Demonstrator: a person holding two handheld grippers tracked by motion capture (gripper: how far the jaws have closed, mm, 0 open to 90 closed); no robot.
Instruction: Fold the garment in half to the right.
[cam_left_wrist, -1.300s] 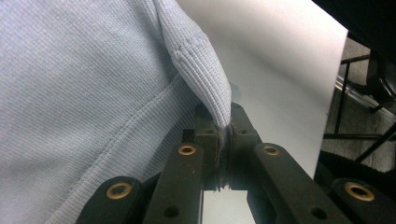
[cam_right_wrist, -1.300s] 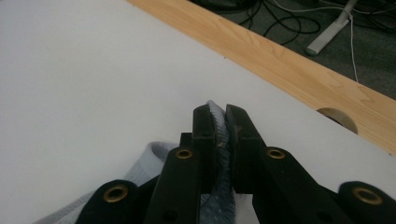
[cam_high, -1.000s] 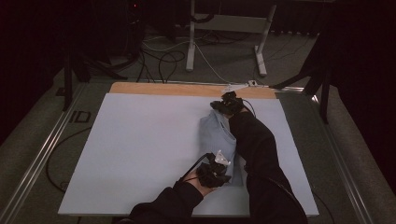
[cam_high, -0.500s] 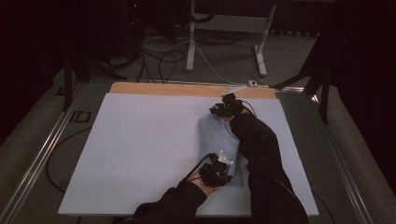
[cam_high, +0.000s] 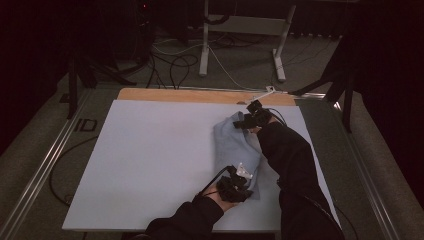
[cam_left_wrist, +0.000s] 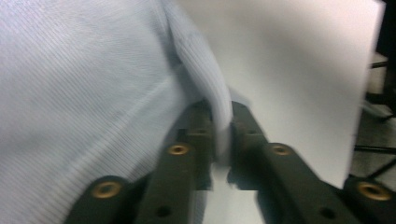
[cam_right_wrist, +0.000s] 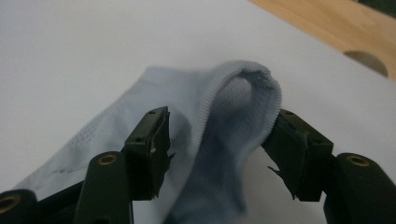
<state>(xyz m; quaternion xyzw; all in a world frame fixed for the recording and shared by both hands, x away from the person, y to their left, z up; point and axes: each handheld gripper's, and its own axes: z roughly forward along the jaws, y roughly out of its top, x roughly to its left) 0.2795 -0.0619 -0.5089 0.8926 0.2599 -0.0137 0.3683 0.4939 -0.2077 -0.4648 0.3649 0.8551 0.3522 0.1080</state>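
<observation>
On the right half of the white board (cam_high: 150, 160) that covers the bench, a pale blue garment (cam_high: 239, 145) lies in a long, loosely folded strip running from near the board's far edge back toward its near edge. A band of bare wood (cam_high: 180, 95) shows along the far edge of the board.

The left gripper (cam_high: 235, 186) sits at the near end of the garment, close to the near edge. In the left gripper view its jaws stand almost together, with a ribbed fold of the cloth (cam_left_wrist: 205, 93) pinched between them; they have just been easing apart a little, yet the fold is clamped there.

The right gripper (cam_high: 250, 120) is at the far end of the garment, near the wooden strip. In the right gripper view its jaws are spread, having just been opening, and the garment's ribbed hem (cam_right_wrist: 243, 88) rises in a loop between them. The right-hand jaw touches the loop's edge; the other stands clear of the cloth.

Dark sleeves (cam_high: 290, 165) reach in from the near edge.
</observation>
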